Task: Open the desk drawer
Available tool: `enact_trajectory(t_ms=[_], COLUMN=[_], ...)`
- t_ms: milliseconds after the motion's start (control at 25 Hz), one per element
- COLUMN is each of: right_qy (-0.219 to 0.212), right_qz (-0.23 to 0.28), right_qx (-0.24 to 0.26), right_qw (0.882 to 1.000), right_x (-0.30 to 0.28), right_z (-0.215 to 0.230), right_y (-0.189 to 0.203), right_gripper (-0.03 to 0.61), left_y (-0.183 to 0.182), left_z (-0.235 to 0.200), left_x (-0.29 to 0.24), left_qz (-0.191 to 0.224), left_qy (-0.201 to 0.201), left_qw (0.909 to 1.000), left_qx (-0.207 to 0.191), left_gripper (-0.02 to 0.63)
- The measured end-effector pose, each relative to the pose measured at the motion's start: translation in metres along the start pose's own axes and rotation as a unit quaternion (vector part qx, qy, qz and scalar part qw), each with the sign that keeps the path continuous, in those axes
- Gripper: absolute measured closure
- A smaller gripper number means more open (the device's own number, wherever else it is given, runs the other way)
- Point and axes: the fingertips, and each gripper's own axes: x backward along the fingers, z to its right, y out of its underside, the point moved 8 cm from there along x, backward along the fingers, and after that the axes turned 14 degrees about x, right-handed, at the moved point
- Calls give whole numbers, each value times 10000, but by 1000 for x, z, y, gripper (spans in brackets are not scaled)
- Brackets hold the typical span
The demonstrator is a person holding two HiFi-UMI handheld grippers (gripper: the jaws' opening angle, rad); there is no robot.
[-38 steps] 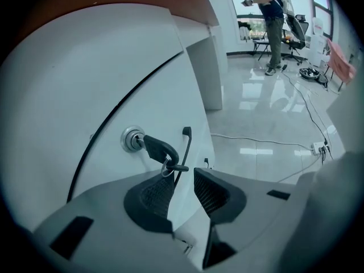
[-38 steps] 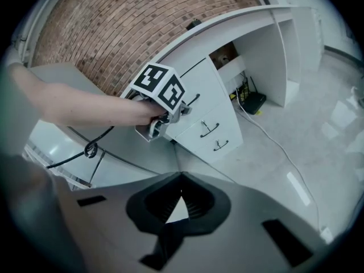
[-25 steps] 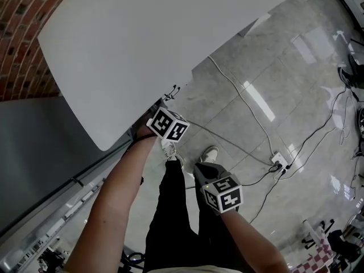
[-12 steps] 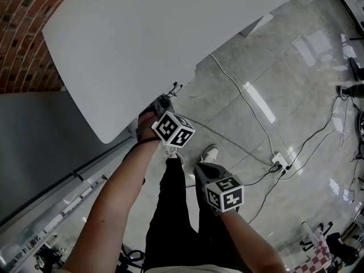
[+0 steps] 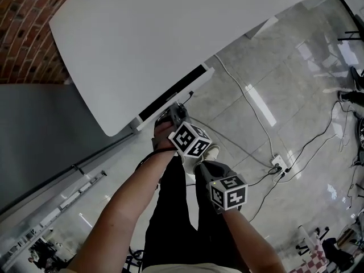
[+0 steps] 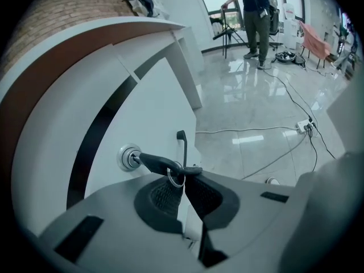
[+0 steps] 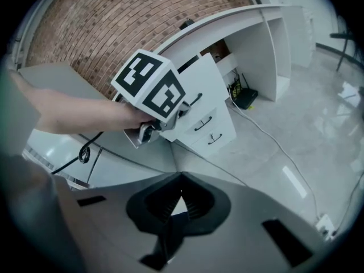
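The white desk (image 5: 170,33) has its top drawer (image 5: 181,91) pulled partly out, a dark gap showing above the white front. In the left gripper view a dark key (image 6: 153,162) sits in the round lock (image 6: 128,157) on the drawer front (image 6: 148,112), beside a black handle (image 6: 181,144). My left gripper (image 6: 183,172) is shut on the key's head and ring. In the head view the left gripper (image 5: 175,115) is at the drawer's edge. My right gripper (image 7: 181,201) is shut on nothing and hangs lower, over the person's legs (image 5: 203,168).
Two lower drawers with black handles (image 7: 213,134) sit under the open one. Cables and a power strip (image 5: 278,161) lie on the glossy floor. A brick wall (image 5: 23,33) and a grey panel (image 5: 40,129) stand at left. A person (image 6: 256,16) stands far off.
The left gripper has moved away from the desk edge, and the drawer has slid out with it; its dark opening now shows. The right gripper has stayed put.
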Motion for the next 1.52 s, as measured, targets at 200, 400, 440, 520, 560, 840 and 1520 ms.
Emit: enact_trajectory(t_ms=[200, 400, 440, 520, 560, 840, 1520], right_qy=[-46, -24, -15, 0, 3, 33, 27], right_qz=[-49, -132, -155, -189, -201, -237, -278], right_qx=[18, 5, 6, 4, 7, -2, 102], right_qw=[10000, 9999, 9999, 9998, 9998, 9997, 9996], right_x=[-1, 3, 4, 6, 7, 14, 28], right_z=[-4, -6, -6, -5, -5, -6, -10], right_y=[5, 16, 18, 22, 24, 36, 41], right_gripper=[563, 563, 563, 563, 563, 563, 563], left_y=[3, 9, 10, 11, 12, 15, 18], left_z=[15, 26, 28, 32, 34, 53, 63], left_x=[8, 16, 17, 18, 19, 25, 36], left_qz=[-27, -41, -54, -78, -89, -83, -75], left_qy=[60, 118, 130, 145, 149, 140, 185], left_qw=[9999, 9998, 9998, 9997, 9996, 9996, 9993], left_qx=[95, 150, 170, 202, 211, 240, 330], left_gripper=[600, 600, 600, 600, 600, 600, 600])
